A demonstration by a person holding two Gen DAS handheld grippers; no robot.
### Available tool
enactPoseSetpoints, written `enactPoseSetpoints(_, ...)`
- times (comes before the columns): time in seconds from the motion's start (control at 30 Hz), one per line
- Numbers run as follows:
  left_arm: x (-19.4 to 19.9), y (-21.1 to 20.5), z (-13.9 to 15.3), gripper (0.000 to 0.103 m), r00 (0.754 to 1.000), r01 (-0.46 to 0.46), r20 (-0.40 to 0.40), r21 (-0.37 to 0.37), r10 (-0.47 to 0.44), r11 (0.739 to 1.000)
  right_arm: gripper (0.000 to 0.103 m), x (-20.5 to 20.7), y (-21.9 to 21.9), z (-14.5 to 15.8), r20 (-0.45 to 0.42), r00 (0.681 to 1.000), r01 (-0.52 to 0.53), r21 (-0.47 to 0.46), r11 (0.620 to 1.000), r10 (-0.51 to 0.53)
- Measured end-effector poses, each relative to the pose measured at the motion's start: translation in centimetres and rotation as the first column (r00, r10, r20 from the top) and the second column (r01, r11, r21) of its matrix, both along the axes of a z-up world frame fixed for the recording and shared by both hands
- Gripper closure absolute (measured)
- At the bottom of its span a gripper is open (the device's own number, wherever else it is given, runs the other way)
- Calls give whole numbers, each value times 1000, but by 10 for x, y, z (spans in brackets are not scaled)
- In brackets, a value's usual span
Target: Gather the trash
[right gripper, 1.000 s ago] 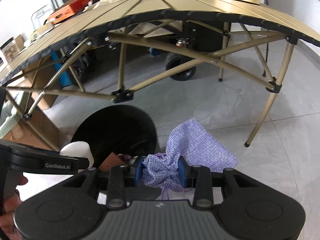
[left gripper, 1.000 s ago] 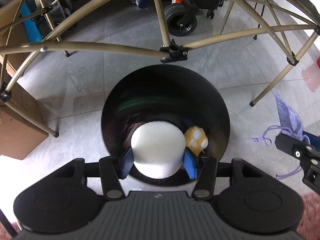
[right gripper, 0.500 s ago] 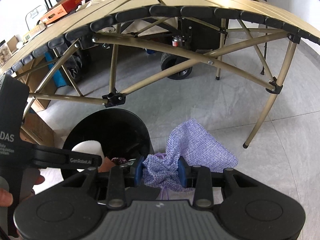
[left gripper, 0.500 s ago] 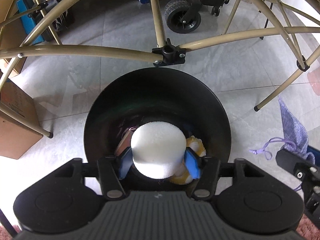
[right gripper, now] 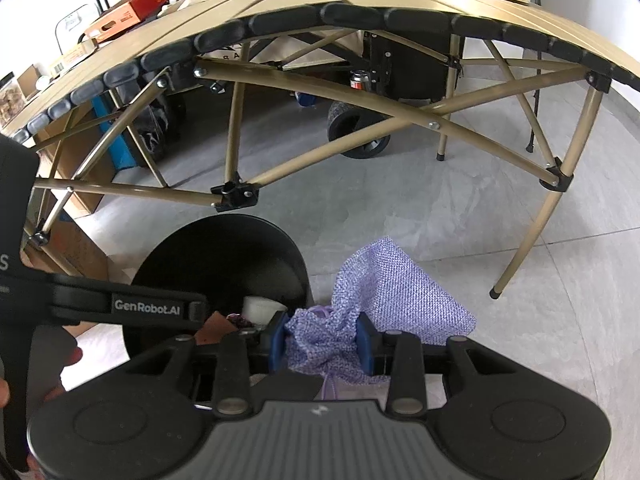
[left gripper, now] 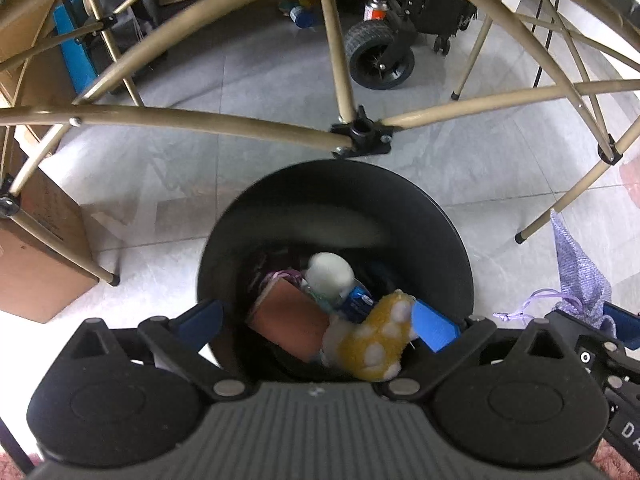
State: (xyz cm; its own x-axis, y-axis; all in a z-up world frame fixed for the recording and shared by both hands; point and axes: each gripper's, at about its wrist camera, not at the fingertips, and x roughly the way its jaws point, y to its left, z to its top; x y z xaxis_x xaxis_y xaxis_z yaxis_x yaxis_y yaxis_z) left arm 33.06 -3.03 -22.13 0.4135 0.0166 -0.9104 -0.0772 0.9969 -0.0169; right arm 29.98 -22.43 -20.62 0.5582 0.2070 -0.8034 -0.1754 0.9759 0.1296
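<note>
1. Left gripper (left gripper: pixel 316 326) hangs over the black bin (left gripper: pixel 452 236), and its jaws have just been opening; they now stand wide with nothing between them.
2. Its white foam piece (left gripper: pixel 330 274) lies inside the bin on a brown card (left gripper: pixel 290 320), near a yellow plush toy (left gripper: pixel 370 340), so this drop looks finished.
3. Right gripper (right gripper: pixel 320 342) is clenched on a purple mesh pouch (right gripper: pixel 394 292), just beside the bin's rim.
4. Next, I judge, the pouch must be carried over the opening and let go, with the left gripper pulled clear.
</note>
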Motion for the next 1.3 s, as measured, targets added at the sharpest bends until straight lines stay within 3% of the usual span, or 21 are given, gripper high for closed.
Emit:
enactPoseSetpoints(0.2, -9, 18, 10, 0, 1000, -17, 21, 18, 17, 1000, 68, 4, 16, 2, 10, 999, -41, 16, 999, 41)
enactPoseSetpoints(0.47, -26, 66, 30, 0, 990, -111, 92, 85, 103, 990, 68, 16, 57, 0, 9, 992, -129, 23, 991, 128)
enactPoseSetpoints(0.63, -38, 100, 37, 0, 976, -192, 121, 84, 181, 978, 68, 25, 83, -5, -3, 986, -168, 27, 985, 169)
enactPoseSetpoints(0.83, -50, 133, 53, 0, 947, -281, 166, 24, 273, 959, 67, 38, 107, -12, -17, 982, -186, 41, 982, 187)
enactPoseSetpoints(1.0, -56, 136, 55, 0, 947, -281, 157, -7, 279, 960, 57, 43, 120, -19, -29, 982, -185, 18, 983, 185)
enactPoseSetpoints(1.1, -59, 136, 58, 0, 947, -277, 164, -26, 278, 960, 28, 43, 121, -20, -20, 984, -175, -15, 984, 175)
enactPoseSetpoints(1.13, -60, 135, 58, 0, 946, -276, 167, -27, 277, 961, 11, 43, 121, -21, -21, 985, -171, -21, 985, 171)
enactPoseSetpoints(1.17, -60, 134, 59, 0, 947, -275, 168, -28, 275, 961, 5, 43, 120, -21, -17, 986, -167, -24, 986, 167)
enactPoseSetpoints(1.3, -60, 132, 58, 0, 948, -273, 166, -23, 273, 962, 0, 43, 119, -22, -14, 986, -166, -30, 986, 166)
